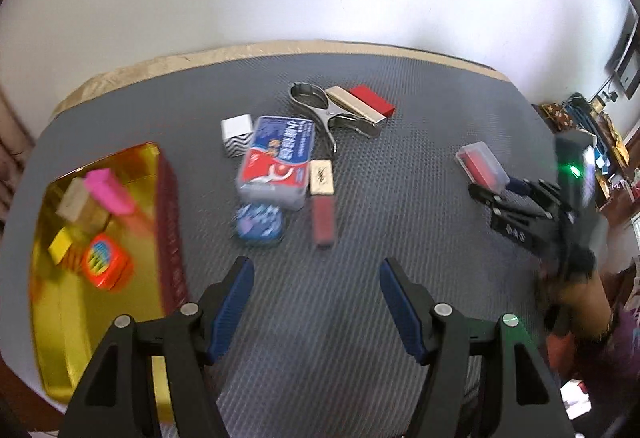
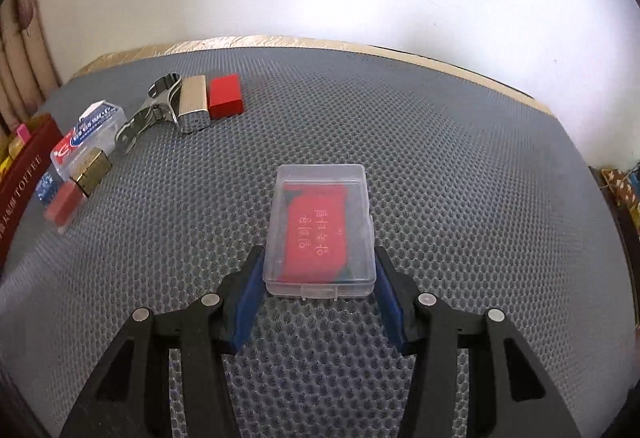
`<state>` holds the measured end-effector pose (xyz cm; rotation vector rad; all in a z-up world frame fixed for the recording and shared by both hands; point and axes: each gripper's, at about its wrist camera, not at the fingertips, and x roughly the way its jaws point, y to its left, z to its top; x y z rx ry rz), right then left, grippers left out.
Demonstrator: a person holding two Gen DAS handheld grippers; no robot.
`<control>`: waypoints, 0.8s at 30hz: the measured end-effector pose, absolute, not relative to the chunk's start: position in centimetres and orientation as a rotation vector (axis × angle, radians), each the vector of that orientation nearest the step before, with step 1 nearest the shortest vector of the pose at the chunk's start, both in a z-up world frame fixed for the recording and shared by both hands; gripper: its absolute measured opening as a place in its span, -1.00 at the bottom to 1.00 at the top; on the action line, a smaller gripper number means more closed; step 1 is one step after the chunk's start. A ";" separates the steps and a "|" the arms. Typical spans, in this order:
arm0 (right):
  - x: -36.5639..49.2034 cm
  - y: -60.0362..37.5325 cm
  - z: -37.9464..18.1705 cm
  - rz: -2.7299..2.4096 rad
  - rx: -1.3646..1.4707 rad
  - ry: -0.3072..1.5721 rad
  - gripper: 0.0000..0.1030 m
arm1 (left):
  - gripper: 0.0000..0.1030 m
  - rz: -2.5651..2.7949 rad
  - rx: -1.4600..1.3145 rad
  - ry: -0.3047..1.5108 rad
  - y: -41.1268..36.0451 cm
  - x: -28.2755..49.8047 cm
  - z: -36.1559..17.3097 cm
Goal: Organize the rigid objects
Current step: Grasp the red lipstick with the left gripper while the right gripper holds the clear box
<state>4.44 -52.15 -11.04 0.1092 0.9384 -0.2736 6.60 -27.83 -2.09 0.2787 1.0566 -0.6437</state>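
Note:
A clear plastic case with a red card inside [image 2: 322,234] lies on the grey mat [image 2: 460,178]. My right gripper [image 2: 319,280] has its blue pads against both sides of the case's near end, gripping it. The case also shows in the left wrist view [image 1: 482,164] with the right gripper [image 1: 504,198] at it. My left gripper [image 1: 316,278] is open and empty above the mat, right of a gold tin [image 1: 60,302] holding a pink block [image 1: 110,190], an orange cube [image 1: 106,264] and other small boxes.
On the mat lie a blue and red box [image 1: 278,158], a round blue tin [image 1: 258,224], a red lipstick tube [image 1: 324,218], a zebra-striped box [image 1: 237,135], a metal clip [image 1: 332,110], a gold bar [image 1: 356,104] and a red box [image 1: 372,98]. Clutter stands at the far right.

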 end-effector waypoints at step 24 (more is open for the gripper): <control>3.0 -53.9 -10.8 -0.211 0.201 0.918 -0.05 | 0.04 -0.665 0.254 1.197 -32.4 11.5 -7.3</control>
